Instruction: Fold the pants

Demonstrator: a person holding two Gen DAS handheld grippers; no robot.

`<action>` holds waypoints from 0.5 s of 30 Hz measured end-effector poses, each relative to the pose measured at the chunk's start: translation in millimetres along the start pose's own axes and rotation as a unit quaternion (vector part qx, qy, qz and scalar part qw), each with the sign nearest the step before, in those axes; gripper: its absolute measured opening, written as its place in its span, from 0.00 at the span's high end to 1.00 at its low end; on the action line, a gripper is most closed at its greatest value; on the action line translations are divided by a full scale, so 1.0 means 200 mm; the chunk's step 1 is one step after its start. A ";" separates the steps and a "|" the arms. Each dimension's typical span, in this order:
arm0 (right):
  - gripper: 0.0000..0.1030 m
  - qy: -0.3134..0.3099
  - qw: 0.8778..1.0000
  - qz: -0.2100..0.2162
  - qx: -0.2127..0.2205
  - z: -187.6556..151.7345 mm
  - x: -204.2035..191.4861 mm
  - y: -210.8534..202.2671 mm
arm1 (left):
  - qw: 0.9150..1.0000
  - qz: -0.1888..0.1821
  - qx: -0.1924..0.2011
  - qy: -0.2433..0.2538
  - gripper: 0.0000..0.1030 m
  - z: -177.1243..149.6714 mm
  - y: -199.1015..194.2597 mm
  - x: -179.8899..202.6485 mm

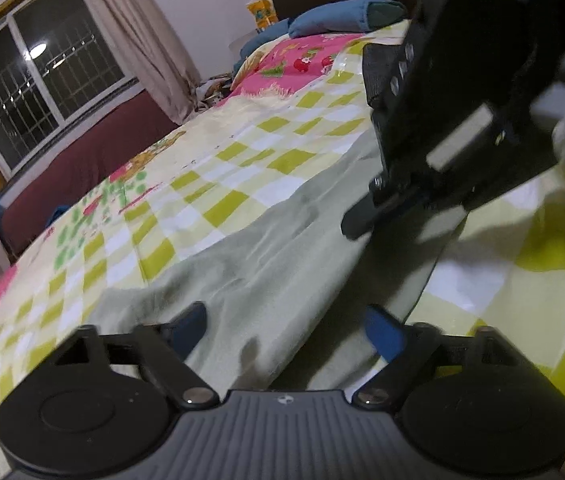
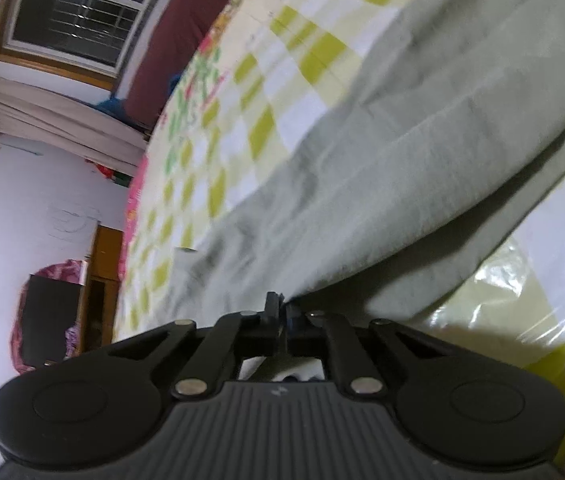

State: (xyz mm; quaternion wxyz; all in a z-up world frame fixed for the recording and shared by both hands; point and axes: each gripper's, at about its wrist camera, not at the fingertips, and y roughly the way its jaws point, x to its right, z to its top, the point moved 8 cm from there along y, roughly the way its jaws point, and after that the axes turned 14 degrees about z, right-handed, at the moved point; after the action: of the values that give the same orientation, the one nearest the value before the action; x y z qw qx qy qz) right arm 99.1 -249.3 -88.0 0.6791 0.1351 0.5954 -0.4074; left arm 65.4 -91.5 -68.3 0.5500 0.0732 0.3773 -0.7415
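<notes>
Pale green pants (image 1: 266, 248) lie flat across the checked bedspread (image 1: 218, 184); right gripper (image 2: 280, 312) is pinched tight on the near edge of the cloth, likely anchoring a corner; left gripper (image 1: 286, 324) hovers wide, fabric between its fingers, nothing clamped yet.

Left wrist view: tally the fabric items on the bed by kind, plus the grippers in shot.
Pale grey-green cotton pants: 1
Yellow-green and white checked bedspread with pink cartoon panels: 1
Blue pillows at the headboard: 1 clearly, maybe more behind
Black two-finger grippers: 2, left gripper, right gripper
Total: 5
</notes>
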 end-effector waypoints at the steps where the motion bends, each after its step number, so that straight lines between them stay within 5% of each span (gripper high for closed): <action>1: 0.96 -0.001 1.000 0.004 0.000 0.00 -0.01 -0.01 | 1.000 -0.004 -0.009 0.003 0.32 0.00 0.01 0.01; 2: 0.97 -0.001 1.000 0.006 -0.002 -0.01 -0.02 -0.02 | 1.000 -0.012 -0.021 0.003 0.49 0.00 0.03 0.02; 6: 0.97 -0.007 1.000 -0.001 -0.008 -0.05 -0.01 -0.07 | 0.998 -0.041 -0.047 0.003 0.70 -0.04 0.04 0.05; 15: 0.92 0.009 0.999 -0.048 0.011 -0.03 0.16 -0.16 | 0.997 -0.065 -0.051 0.011 0.80 -0.08 -0.01 0.10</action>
State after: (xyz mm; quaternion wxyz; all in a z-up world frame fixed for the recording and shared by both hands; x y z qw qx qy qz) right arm 71.7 -278.3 -109.1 0.6519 0.1176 0.6027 -0.4449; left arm 51.3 -97.3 -89.6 0.4995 0.0290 0.4245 -0.7546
